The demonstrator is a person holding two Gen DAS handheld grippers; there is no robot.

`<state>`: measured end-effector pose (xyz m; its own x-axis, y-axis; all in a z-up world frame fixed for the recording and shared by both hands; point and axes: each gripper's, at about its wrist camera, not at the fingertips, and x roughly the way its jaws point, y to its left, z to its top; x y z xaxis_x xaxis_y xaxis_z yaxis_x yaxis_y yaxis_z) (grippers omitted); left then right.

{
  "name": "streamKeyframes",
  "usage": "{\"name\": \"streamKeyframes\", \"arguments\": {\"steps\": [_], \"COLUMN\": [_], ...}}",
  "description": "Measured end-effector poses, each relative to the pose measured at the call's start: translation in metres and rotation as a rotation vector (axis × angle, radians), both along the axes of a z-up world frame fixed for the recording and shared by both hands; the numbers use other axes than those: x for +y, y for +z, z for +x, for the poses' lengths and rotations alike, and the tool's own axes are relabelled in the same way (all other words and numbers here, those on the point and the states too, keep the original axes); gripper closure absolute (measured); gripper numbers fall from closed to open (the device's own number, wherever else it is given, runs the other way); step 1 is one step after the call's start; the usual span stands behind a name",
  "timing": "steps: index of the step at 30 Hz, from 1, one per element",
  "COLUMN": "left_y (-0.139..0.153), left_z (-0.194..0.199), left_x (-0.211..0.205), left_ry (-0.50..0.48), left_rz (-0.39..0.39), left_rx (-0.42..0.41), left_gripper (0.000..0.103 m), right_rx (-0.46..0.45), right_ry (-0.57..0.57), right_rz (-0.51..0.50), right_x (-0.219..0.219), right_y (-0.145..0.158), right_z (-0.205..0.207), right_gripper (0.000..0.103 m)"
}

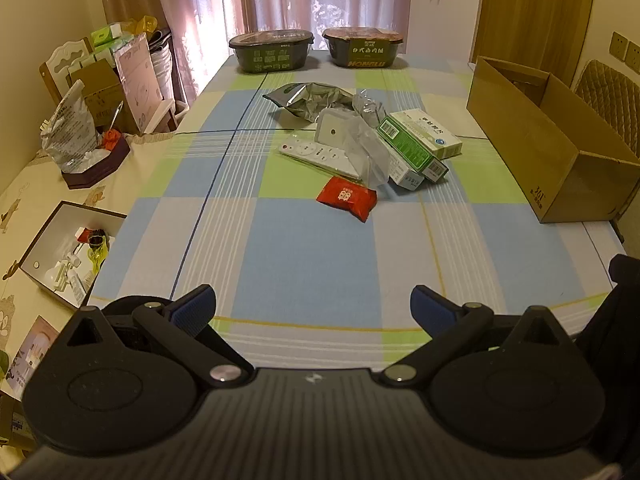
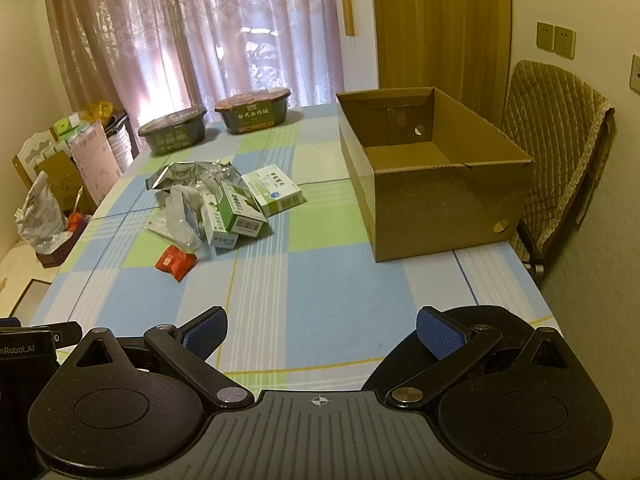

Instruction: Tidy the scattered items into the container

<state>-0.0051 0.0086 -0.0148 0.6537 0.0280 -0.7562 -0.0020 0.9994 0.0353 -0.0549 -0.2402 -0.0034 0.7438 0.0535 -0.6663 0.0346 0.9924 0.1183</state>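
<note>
Cardboard box sits open at centre right, ready for the scattered pile at centre left. Your left gripper and right gripper wait low in frame, spread wide and empty, before a first pick.

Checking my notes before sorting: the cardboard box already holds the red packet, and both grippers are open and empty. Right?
Not quite. The cardboard box is empty inside, as the right wrist view shows; the red packet lies on the tablecloth in front of the pile. The left gripper and right gripper are indeed open and empty.
</note>
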Motion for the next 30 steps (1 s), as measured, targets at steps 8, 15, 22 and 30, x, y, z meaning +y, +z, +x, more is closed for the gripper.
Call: {"name": "streamKeyframes", "arguments": {"steps": [8,15,22,30], "left_y": [0.0007,0.0006,0.0005,0.0004], "left_z": [0.0014,0.0014,0.0018,0.0019], "left_x": [-0.0005,-0.0006,-0.0006,-0.0006], "left_ry": [0.003,0.002,0.001,0.001], "left_rz": [-0.001,-0.001,-0.001,-0.002], "left_rx": [0.002,0.003,0.004,0.005], "left_gripper": [0.001,0.001,0.001,0.001], "right_rx": [0.001,0.002,0.003,0.006], "right_ry": [-0.003,-0.004,-0.005,-0.007], "right_rz": [0.004,0.006,0.007,0.011], "right_x": [-0.0003,-0.0008,-0.0006,-0.0022], "right_y": [0.0002,0.0005,0.0008,0.0019], "right_z": [0.0005,0.0004,-0.0002,0.0008], "right_gripper": [0.0,0.0,0.0,0.0]}}
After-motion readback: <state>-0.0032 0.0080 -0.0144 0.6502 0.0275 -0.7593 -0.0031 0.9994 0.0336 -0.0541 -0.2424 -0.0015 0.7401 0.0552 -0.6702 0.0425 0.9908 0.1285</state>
